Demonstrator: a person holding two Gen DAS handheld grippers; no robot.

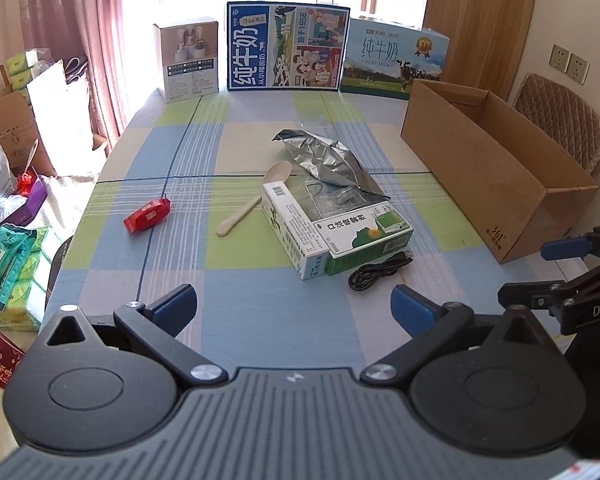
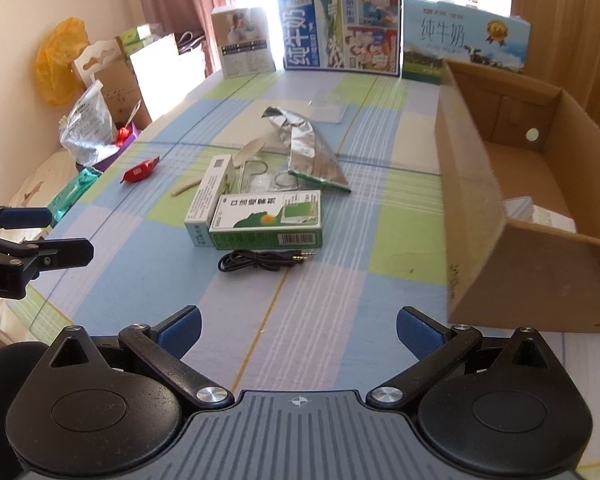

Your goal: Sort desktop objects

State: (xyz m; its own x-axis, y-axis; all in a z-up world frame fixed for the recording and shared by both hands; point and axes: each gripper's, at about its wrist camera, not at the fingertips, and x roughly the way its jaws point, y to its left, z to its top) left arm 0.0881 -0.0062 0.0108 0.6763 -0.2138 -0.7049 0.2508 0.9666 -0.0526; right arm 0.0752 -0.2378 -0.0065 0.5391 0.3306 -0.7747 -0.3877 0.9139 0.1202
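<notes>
On the checked tablecloth lie a green and white medicine box (image 1: 332, 232) (image 2: 260, 218), a black cable (image 1: 380, 270) (image 2: 264, 260) in front of it, a silver foil bag (image 1: 328, 156) (image 2: 308, 148), a pale spoon (image 1: 256, 196) (image 2: 236, 160) and a red wrapper (image 1: 147, 214) (image 2: 141, 170). An open cardboard box (image 1: 496, 168) (image 2: 512, 208) stands at the right. My left gripper (image 1: 294, 306) is open and empty above the near table edge. My right gripper (image 2: 298, 330) is open and empty, short of the cable and left of the cardboard box.
Three cartons (image 1: 288, 46) (image 2: 340, 26) stand upright along the far edge. A clear plastic piece (image 2: 328, 106) lies beyond the foil bag. White items (image 2: 540, 212) lie inside the cardboard box. Bags and boxes (image 1: 16, 184) crowd the floor at left. A chair (image 1: 564, 120) stands at right.
</notes>
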